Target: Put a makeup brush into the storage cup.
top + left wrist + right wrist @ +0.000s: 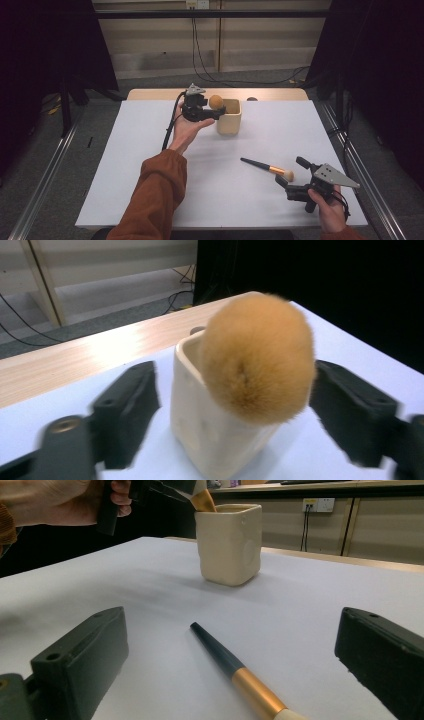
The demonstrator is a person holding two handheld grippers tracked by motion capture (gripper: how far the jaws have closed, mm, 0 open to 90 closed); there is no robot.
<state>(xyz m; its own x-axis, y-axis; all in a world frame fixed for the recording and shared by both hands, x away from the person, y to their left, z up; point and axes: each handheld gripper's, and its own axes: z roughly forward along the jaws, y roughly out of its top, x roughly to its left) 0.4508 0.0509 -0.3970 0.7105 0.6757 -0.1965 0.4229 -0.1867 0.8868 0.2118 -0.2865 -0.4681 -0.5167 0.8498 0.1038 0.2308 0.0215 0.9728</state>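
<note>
My left gripper (214, 113) is up at the far edge of the bench (150, 150), near the middle, w/ jaws released and spread wide. The fluffy brush (257, 357) sits head-up in the cream cup (200, 425); its orange tuft pokes out above the rim, betw. my left jaws, but neither pad presses on it, gap showing on both sides in the left gripper view. The cup stands upright just inside that far edge, right beside the left gripper.

My right gripper (290, 172) is low at the near right corner of the bench, jaws also released, wide apart. Betw. them and a bit ahead lies the second brush (267, 168), flat on the bench: dark handle pointing toward the cup, gold ferrule, pale bristle end nearest my right jaws. In the right gripper view its handle (220, 655) runs up the middle, clear of both pads. Cup and flat brush are well apart; the flat brush lies toward the near right, the cup at far centre.
</note>
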